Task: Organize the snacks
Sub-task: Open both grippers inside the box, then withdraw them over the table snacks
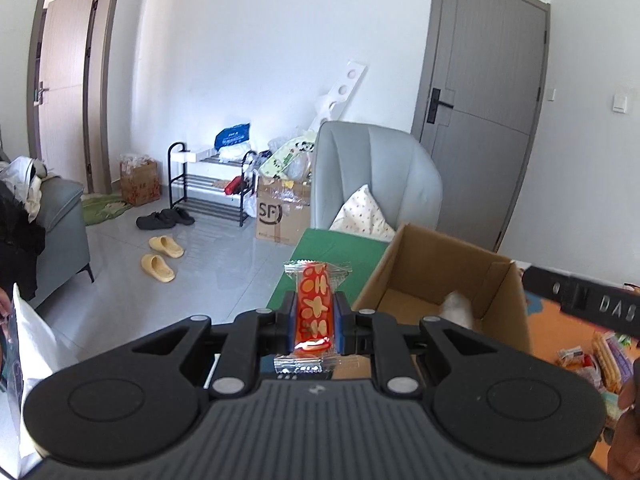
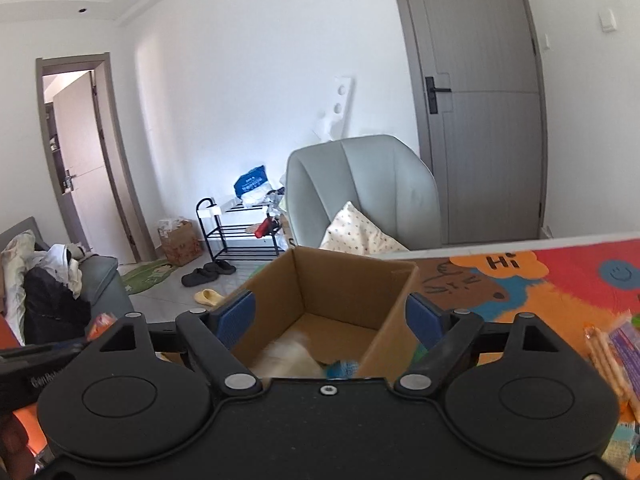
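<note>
— Status? Left gripper [image 1: 314, 318] pinches the orange snack packet [image 1: 313, 306], beside the cardboard box [image 1: 436, 264].
— Carry it over the opening before letting go; right gripper [image 2: 331, 316] hangs spread, empty.

Red snack wrapper [image 1: 313, 305] with yellow-orange flower shapes, plain brown cardboard box [image 2: 340, 280], orange-red cartoon mat [image 2: 560, 280] at three o'clock

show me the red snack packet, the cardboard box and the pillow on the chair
red snack packet [image 1: 315, 304], left wrist view, middle of the wrapper
cardboard box [image 2: 352, 284], right wrist view, inner back wall
pillow [image 2: 356, 232], right wrist view, its patterned face
</note>
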